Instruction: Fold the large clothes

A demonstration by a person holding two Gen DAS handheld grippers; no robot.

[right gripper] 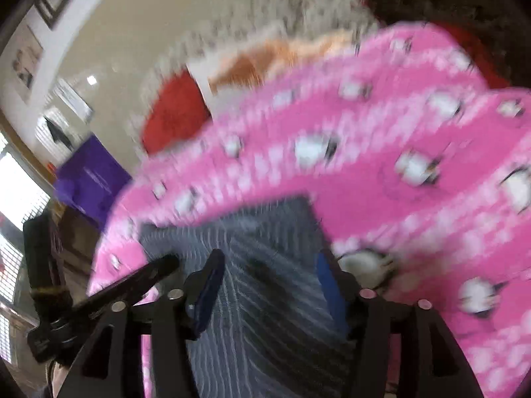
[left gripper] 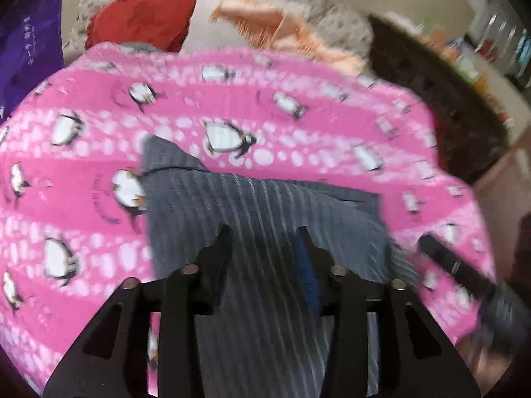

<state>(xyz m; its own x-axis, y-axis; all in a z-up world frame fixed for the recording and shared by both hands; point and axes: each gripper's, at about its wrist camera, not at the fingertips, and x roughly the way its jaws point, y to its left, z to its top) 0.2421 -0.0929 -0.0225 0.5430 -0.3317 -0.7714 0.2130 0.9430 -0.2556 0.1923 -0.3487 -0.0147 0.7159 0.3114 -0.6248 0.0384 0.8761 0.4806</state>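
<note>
both views are smeared with motion blur, so this is a moment on the move. the grey striped garment [left gripper: 265, 205] lies on the pink penguin blanket [left gripper: 232, 106], which covers the work surface, and its near edge runs down between the tines of both tools. the left gripper [left gripper: 265, 242] has cloth filling the gap between its fingers [left gripper: 222, 245]; they look spread with fabric bunched between, but whether they are actually biting the cloth i cannot tell from this angle. same story on the right gripper [right gripper: 268, 265]: striped cloth runs up between the blue-padded fingers [right gripper: 209, 285], which stand apart in the picture, and a real pinch can't be confirmed.

the two tools sit near each other on the same edge, the left one showing as a dark bar in the right wrist view. that pairing makes sense for a fold: two holds on one hem keep the edge straight as it is carried over.

behind the blanket a pile waits: a red cloth [left gripper: 142, 13], a peach fringed piece [left gripper: 265, 23], a dark garment [left gripper: 431, 76]. a purple bag [left gripper: 30, 49] stands off to the side.
</note>
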